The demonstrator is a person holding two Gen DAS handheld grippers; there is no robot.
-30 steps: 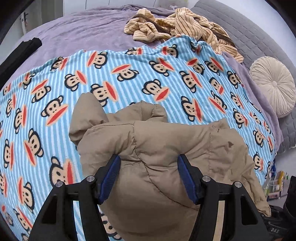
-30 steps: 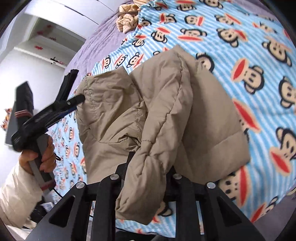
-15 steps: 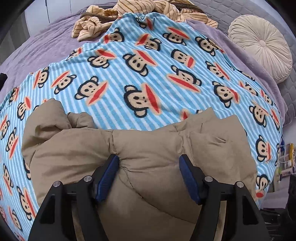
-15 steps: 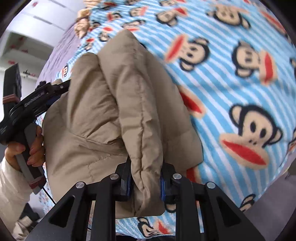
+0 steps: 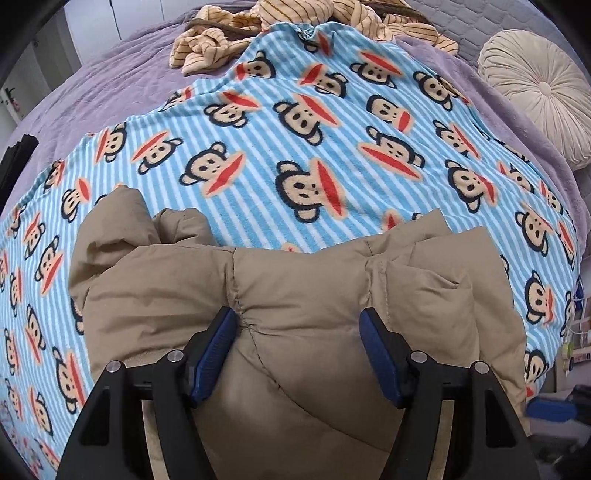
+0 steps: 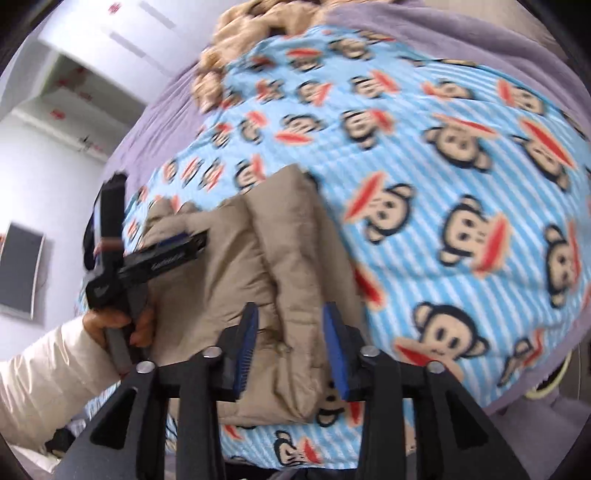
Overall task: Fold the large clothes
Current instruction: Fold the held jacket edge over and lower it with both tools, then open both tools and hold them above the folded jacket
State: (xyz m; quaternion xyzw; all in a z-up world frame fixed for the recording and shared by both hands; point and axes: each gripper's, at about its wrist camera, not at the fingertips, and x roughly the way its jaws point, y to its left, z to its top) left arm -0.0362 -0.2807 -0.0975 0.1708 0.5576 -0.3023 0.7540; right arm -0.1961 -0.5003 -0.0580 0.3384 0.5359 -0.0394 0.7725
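Observation:
A tan puffer jacket (image 5: 295, 295) lies folded into a thick bundle on the blue striped monkey blanket (image 5: 314, 147). My left gripper (image 5: 299, 328) is open, its blue pads either side of the jacket's near edge, not pinching it. In the right wrist view the jacket (image 6: 258, 258) lies as a narrow folded stack. My right gripper (image 6: 291, 332) is open, its pads straddling the jacket's near end. The left gripper (image 6: 162, 258) and the hand holding it show at the jacket's left side.
A striped tan garment (image 5: 295, 26) lies crumpled at the far end of the purple bedspread (image 5: 110, 92). A round cream cushion (image 5: 539, 92) sits at the right. Clutter lies beyond the bed's right edge (image 5: 569, 350).
My right gripper has opened and let go of the jacket fold it was pinching. The jacket has been laid down flatter. The left gripper stays open over the jacket.

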